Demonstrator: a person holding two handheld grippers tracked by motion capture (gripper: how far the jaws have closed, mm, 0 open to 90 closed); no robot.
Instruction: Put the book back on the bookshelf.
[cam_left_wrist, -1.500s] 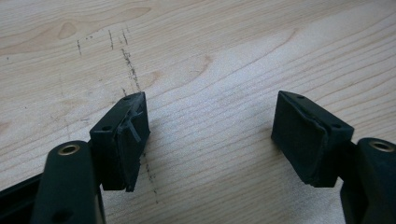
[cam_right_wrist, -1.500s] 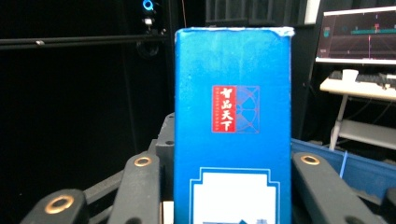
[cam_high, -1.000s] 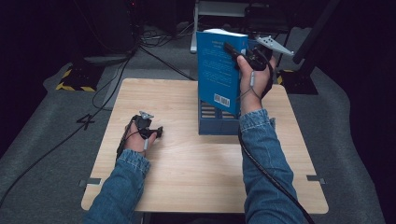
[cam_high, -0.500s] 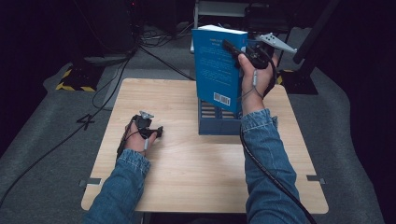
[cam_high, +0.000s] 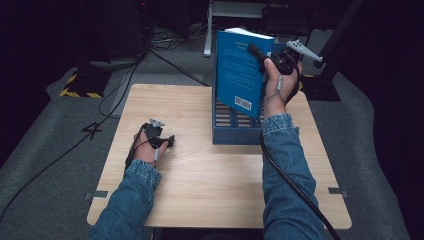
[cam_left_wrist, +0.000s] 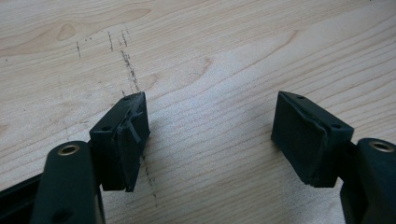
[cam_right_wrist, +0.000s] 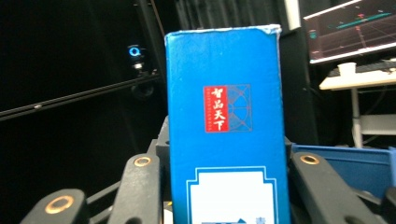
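Book (cam_high: 241, 70) placement is your step: your right tongs (cam_high: 256, 52) pinch it upright above the blue rack (cam_high: 235, 131) near the tabletop's (cam_high: 200, 195) far edge, left tongs (cam_left_wrist: 210, 135) spread and idle, so lower it squarely into a slot.

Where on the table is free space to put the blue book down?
The near half of the table is bare, between the two sleeves. Also the far-left corner, behind the left hand-held gripper. The far-right part is crowded by the blue rack.
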